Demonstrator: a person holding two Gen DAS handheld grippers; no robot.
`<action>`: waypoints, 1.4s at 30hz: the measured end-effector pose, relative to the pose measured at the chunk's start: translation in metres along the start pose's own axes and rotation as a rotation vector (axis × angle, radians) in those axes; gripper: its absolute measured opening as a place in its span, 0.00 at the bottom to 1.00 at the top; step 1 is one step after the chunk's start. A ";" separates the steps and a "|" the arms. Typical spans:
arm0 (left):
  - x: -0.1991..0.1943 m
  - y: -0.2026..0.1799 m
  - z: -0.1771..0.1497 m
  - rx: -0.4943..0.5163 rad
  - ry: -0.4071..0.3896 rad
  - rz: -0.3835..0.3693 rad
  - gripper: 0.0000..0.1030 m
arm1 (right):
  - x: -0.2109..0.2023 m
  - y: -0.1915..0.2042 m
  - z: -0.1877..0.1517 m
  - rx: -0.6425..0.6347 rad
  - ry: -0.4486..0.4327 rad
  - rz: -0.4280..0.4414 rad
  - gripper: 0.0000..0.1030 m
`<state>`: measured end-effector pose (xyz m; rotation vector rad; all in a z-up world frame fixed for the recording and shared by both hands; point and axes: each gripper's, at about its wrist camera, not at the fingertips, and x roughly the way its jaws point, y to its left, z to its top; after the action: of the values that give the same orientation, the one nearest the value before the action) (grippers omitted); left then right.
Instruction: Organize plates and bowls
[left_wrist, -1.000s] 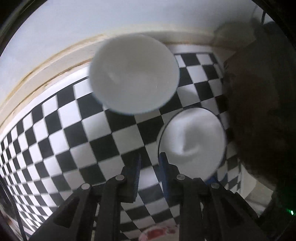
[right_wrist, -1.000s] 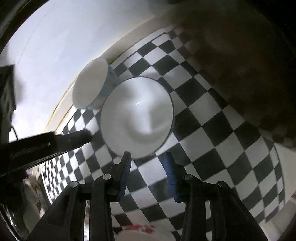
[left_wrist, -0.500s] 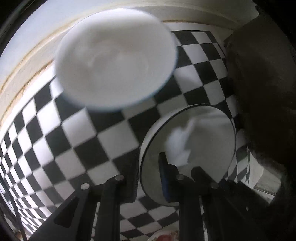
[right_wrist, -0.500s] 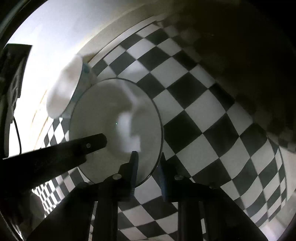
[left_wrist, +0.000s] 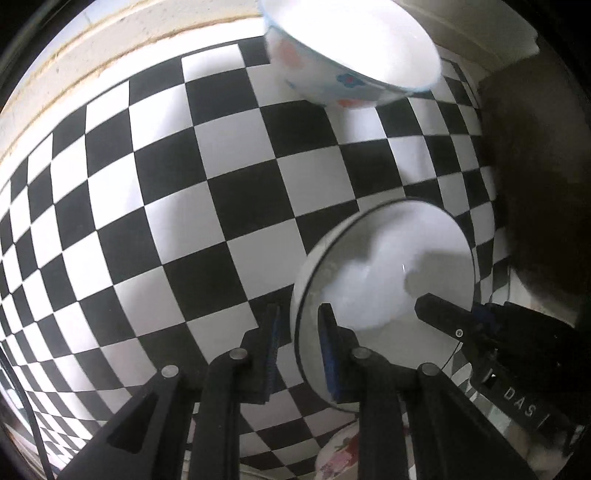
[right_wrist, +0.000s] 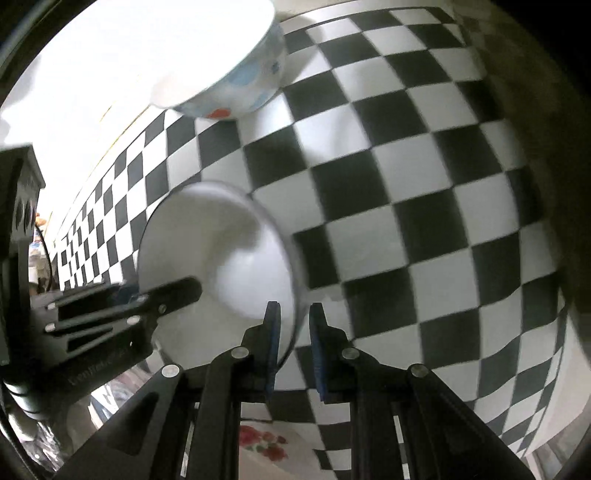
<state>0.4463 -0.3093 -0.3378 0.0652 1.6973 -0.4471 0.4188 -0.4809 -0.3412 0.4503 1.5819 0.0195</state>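
Checkered cloth (left_wrist: 229, 206); bowl (left_wrist: 388, 273) between both grippers.

- looks like a home dining spot, honestly
- checkered tablecloth (left_wrist: 229, 206) over the table
- white bowl (left_wrist: 388, 273), dotted bowl (left_wrist: 332, 74), flowery plate (right_wrist: 266, 446)

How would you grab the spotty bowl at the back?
By its rim, coming down from above. The spotty bowl sits upright with its mouth open, and its round side is too wide to pinch. Put one gripper finger inside, one outside, on the near edge, the way the plain bowl is already held.
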 end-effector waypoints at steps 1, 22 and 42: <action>-0.001 0.001 0.000 -0.002 -0.008 -0.006 0.18 | 0.002 -0.003 0.006 0.010 0.015 0.005 0.17; -0.067 -0.027 -0.038 0.056 -0.127 -0.012 0.18 | -0.041 -0.006 -0.015 -0.031 -0.044 0.028 0.07; -0.126 -0.057 -0.139 0.097 -0.208 -0.042 0.18 | -0.120 0.014 -0.118 -0.127 -0.107 0.056 0.07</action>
<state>0.3221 -0.2898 -0.1877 0.0516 1.4744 -0.5487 0.3081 -0.4727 -0.2134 0.3900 1.4534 0.1360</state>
